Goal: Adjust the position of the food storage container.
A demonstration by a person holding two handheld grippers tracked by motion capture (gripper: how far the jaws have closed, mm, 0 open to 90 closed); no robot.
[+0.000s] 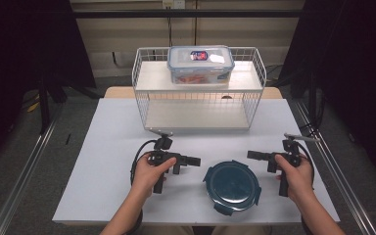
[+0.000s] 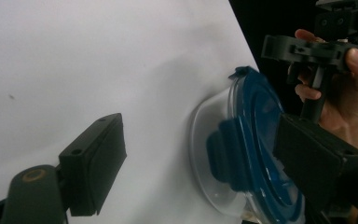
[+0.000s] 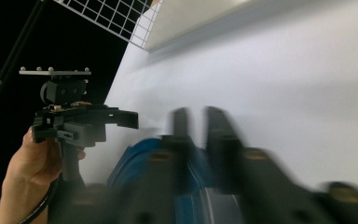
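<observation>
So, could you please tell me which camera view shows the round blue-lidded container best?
The high view: the round container lies whole and sharp on the table between both grippers. The left gripper view shows its side partly behind a jaw; the right gripper view shows a blurred lid edge.

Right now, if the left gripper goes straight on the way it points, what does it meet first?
Probably the round clear container with the dark blue lid: the left gripper stands open, with that container ahead by its right-hand jaw. Depth is unclear, so it may only graze the rim.

Two grippers point(image 1: 196, 160) point(image 1: 251, 155), one round blue-lidded container point(image 1: 232, 186), one rectangular lidded box point(image 1: 200, 63), one wire rack point(image 1: 147, 105).
</observation>
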